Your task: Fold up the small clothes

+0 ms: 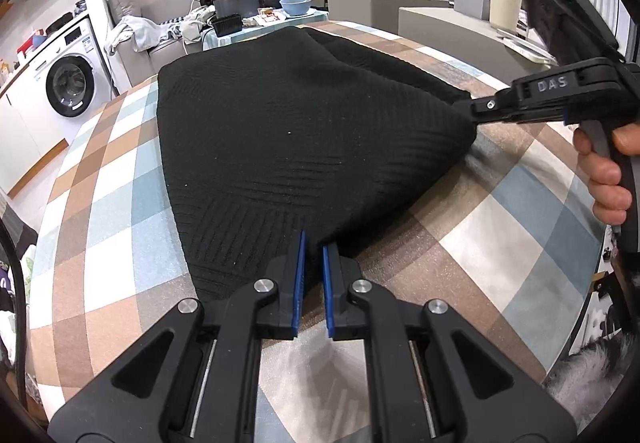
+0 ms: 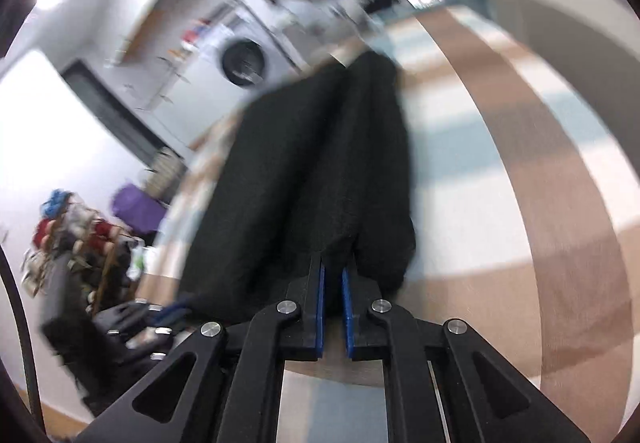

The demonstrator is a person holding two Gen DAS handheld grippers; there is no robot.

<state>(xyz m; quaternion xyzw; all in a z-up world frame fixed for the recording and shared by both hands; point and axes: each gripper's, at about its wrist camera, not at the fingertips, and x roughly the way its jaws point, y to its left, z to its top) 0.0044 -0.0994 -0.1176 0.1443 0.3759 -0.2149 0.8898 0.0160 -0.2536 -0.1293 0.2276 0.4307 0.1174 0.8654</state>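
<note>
Black knit garment [image 1: 288, 135] spread flat on checked worktop [image 1: 500, 243]; left tool [image 1: 313, 243] clamped on its near hem; right tool [image 2: 333, 263] clamped on its right corner.

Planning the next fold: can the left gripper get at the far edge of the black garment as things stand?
Probably not yet. The left gripper is shut on the near hem of the black garment, so it is occupied. The far edge looks unobstructed on the checked tablecloth, but the right gripper pinches the right corner.
</note>
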